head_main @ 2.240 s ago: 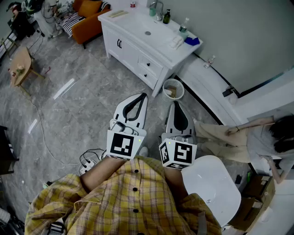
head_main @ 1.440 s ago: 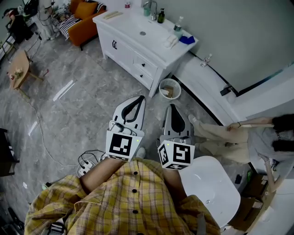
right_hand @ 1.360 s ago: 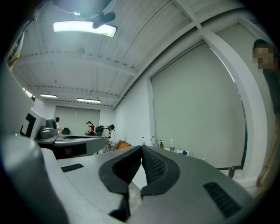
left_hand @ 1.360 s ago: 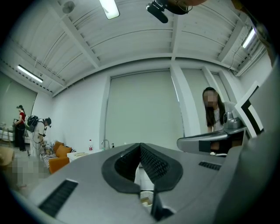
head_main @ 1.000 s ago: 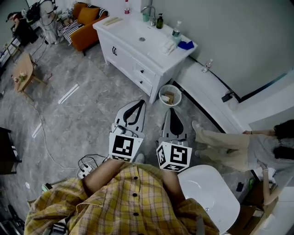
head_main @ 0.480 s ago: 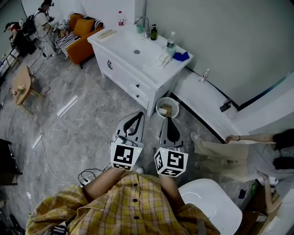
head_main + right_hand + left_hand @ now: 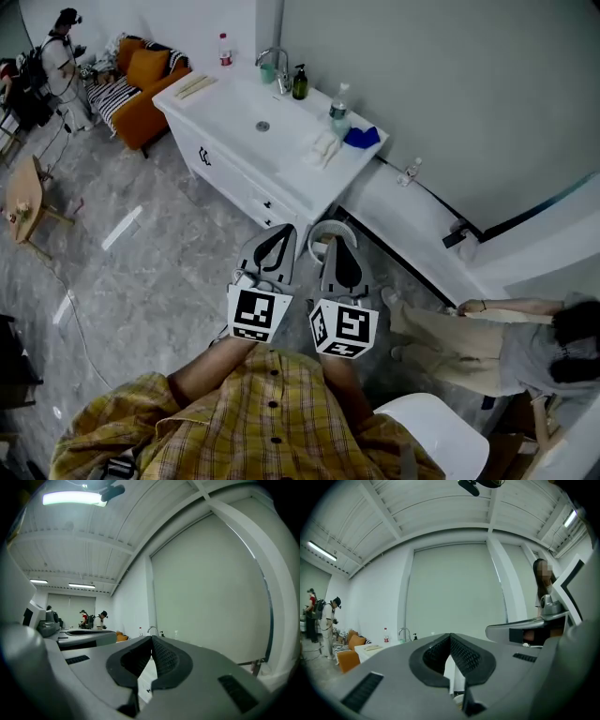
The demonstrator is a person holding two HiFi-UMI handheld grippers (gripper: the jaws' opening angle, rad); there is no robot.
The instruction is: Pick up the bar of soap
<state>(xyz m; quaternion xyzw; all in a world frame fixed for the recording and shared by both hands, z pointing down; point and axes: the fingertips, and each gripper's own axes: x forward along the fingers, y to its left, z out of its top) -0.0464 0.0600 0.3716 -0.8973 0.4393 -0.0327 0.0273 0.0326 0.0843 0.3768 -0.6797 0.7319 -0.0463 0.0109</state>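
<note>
Soap point(image 7: 322, 148) is taken to be the pale item lying on the white desk point(image 7: 217, 101), right of the basin and just beside a blue cloth point(image 7: 362, 138); its form is too small to be confirmed. Left claw point(image 7: 284, 230) and right claw point(image 7: 331, 242) are held side by side over the floor in front of the desk, well apart from the soap; both are seen closed, pads together, with nothing gripped. A bin point(image 7: 322, 226) is partly covered by the right claw; a tap point(image 7: 273, 58), a dark bottle point(image 7: 300, 82) and a clear bottle point(image 7: 338, 111) are noted along the desk's back edge.
</note>
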